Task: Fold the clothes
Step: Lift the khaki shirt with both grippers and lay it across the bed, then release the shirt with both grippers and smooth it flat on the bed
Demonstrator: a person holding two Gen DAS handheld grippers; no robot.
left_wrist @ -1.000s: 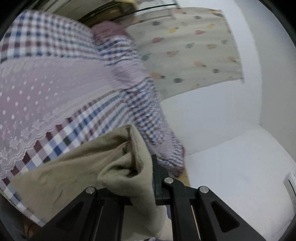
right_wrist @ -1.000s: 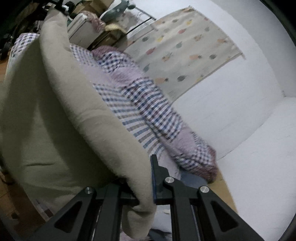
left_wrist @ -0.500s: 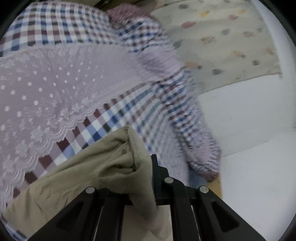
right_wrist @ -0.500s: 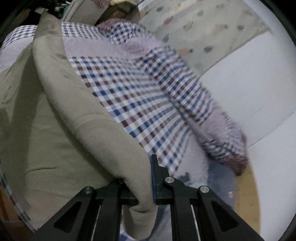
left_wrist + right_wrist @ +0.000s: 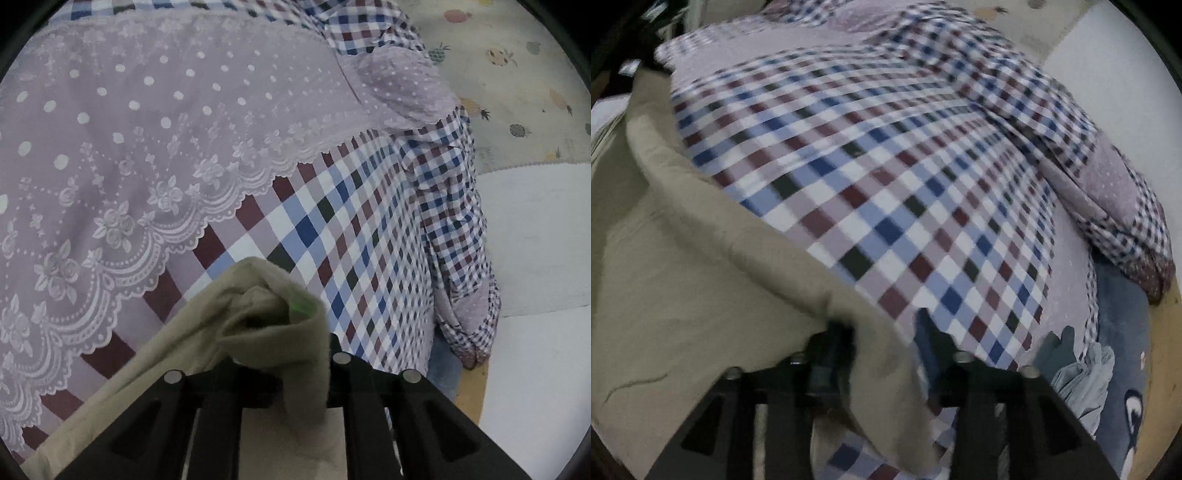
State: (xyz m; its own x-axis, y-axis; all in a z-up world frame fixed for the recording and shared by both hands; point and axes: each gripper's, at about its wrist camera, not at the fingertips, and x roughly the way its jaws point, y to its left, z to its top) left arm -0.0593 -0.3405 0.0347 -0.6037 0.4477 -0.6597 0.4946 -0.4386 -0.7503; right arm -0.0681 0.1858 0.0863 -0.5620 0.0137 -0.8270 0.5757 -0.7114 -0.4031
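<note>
Checked bedding with a lilac lace panel fills both views, and a beige garment lies on it close to the cameras. Nearest, the left gripper has a bunched fold of that garment between jaws just starting to part, while the right gripper is opening wider, the garment's edge draped loosely between its fingers. Beyond, a fruit-print cloth hangs at a white wall

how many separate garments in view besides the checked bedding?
2. The beige garment lies between the jaws of both the left gripper and the right gripper, both opening. A blue garment lies at the bed's right edge. More may be hidden underneath.
</note>
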